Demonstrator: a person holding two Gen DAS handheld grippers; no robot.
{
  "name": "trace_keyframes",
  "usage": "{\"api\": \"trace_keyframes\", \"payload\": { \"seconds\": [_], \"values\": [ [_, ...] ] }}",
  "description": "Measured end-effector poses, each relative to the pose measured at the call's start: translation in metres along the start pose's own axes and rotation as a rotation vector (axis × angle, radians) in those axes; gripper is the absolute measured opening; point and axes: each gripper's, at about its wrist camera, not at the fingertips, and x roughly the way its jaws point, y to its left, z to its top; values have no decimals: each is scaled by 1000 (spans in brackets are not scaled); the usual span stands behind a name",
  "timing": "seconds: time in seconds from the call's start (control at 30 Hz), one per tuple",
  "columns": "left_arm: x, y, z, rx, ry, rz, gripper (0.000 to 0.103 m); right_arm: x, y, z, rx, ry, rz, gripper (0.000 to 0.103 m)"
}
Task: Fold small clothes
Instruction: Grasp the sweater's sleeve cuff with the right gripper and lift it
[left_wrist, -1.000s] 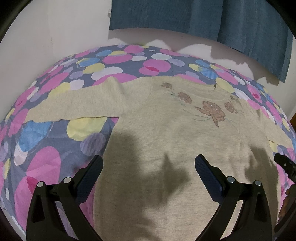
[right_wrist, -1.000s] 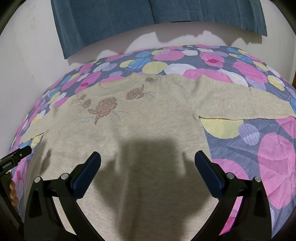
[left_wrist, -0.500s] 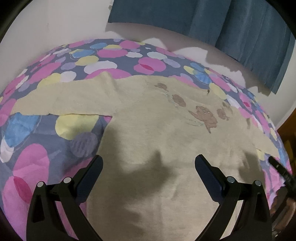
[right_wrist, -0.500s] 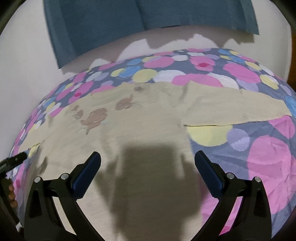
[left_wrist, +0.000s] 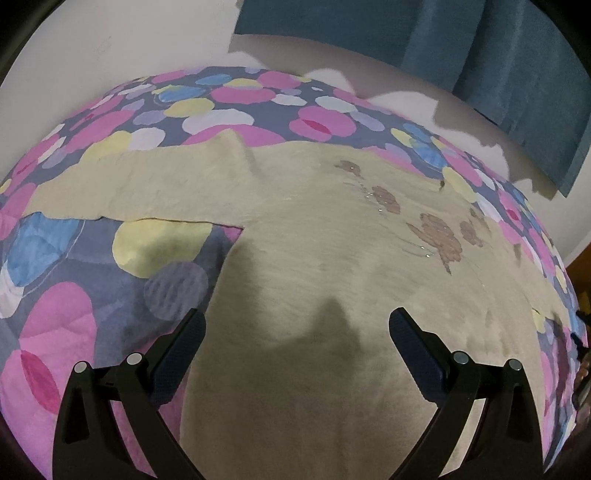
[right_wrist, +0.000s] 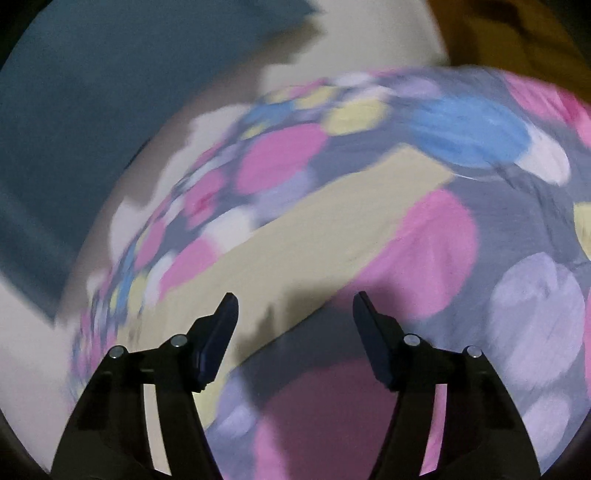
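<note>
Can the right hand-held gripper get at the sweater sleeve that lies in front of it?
Probably yes. The right hand-held gripper has just been closing, with nothing between its jaws, and the beige sleeve lies flat on the bedspread, uncovered.

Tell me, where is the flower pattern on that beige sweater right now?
In the left wrist view, the flower embroidery sits right of centre on the beige sweater's chest, near the neckline, with the spotted bedspread beyond.
</note>
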Motion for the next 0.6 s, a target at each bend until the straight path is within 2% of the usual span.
{"api": "trace_keyframes", "payload": {
  "seconds": [0.1, 0.17, 0.5, 0.57, 0.6],
  "values": [
    [2, 4, 1, -11, -1, 21, 99, 14, -35, 25, 88, -23, -52, 65],
    [4, 6, 3, -14, 0, 35, 99, 21, -47, 35, 132, -35, -47, 65],
    [8, 8, 7, -34, 6, 66, 99, 44, -65, 63, 237, -103, 2, 64],
    [8, 8, 6, -31, 6, 67, 99, 49, -62, 67, 225, -95, -10, 57],
    [8, 8, 6, -27, 4, 68, 99, 50, -61, 68, 218, -87, -13, 44]
  ]
}}
